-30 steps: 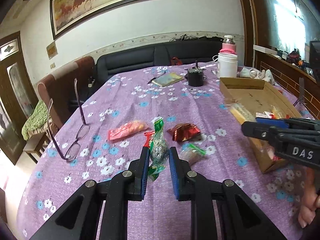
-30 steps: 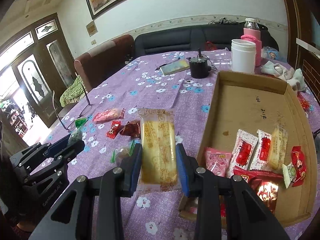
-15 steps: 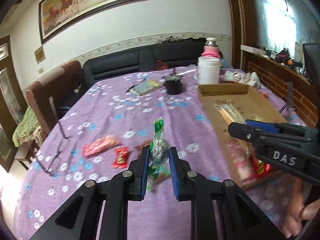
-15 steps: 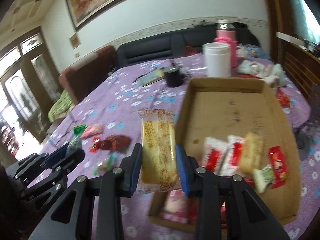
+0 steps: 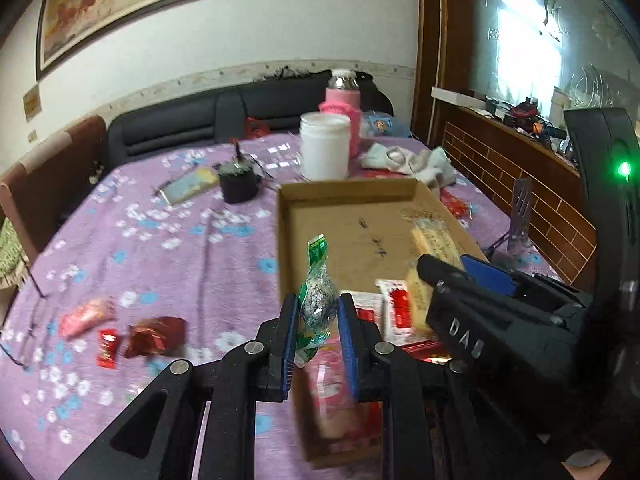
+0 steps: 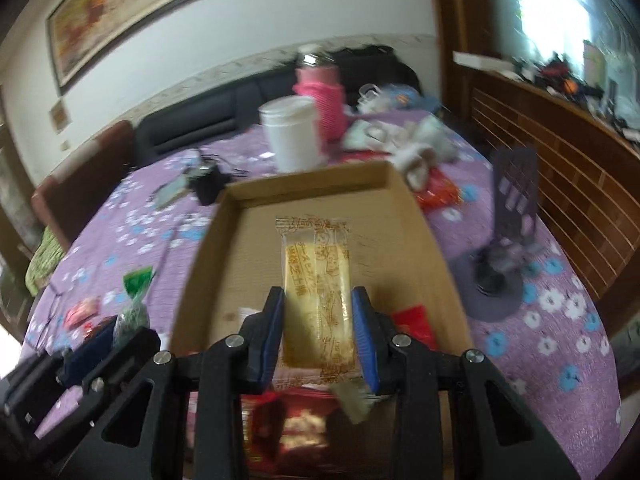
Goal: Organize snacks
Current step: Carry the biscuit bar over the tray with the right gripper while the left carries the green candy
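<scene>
My left gripper [image 5: 318,320] is shut on a green-and-silver candy packet [image 5: 318,300] and holds it above the left edge of the cardboard tray [image 5: 344,190]. My right gripper [image 6: 318,320] is shut on a long yellow cake bar [image 6: 318,300] and holds it above the tray's [image 6: 308,184] middle. The right gripper [image 5: 480,292] with its cake bar [image 5: 434,240] shows at the right of the left wrist view. The left gripper [image 6: 100,340] shows at the lower left of the right wrist view. Several red and white snack packets [image 5: 396,308] lie in the tray's near end.
A pink packet [image 5: 86,314], a small red candy [image 5: 108,348] and a dark red packet [image 5: 154,336] lie on the purple floral cloth left of the tray. Behind the tray stand a white jar [image 5: 324,146], a pink bottle [image 5: 344,100] and a black cup [image 5: 239,182]. A phone stand [image 6: 502,264] stands right of the tray.
Both grippers have moved right and forward with their snacks, from above the cloth to above the tray. The loose packets on the cloth now lie further left in view.
</scene>
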A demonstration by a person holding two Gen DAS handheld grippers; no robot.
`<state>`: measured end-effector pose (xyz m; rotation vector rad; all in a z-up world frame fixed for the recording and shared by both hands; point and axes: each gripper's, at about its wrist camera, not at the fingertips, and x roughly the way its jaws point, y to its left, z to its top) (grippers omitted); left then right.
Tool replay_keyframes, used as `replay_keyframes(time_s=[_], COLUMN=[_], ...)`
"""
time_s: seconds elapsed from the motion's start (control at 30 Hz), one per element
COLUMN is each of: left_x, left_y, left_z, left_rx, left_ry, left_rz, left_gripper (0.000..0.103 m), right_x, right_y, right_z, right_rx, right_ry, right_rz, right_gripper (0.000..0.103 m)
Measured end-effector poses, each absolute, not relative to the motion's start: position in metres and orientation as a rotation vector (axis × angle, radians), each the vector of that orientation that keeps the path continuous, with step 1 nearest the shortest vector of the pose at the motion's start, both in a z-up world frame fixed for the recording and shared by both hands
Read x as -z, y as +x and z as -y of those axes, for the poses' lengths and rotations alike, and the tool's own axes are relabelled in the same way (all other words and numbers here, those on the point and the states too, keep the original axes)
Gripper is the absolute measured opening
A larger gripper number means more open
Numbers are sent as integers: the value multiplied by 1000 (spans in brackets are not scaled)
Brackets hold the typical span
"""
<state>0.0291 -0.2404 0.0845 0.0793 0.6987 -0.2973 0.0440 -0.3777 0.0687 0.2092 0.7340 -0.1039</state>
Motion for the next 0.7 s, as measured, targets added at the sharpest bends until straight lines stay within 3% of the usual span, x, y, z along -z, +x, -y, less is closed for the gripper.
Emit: replay_keyframes(time_s=[0.7], left_x=[-42], left_y=[29], left_z=[255], left_rx=[363], left_ry=[144], left_rz=[-748], left_gripper=[19], right_x=[-51], right_y=[57], right_z=[367], right_rx=[191], right_ry=[81], right_rz=[-798], right_gripper=[32])
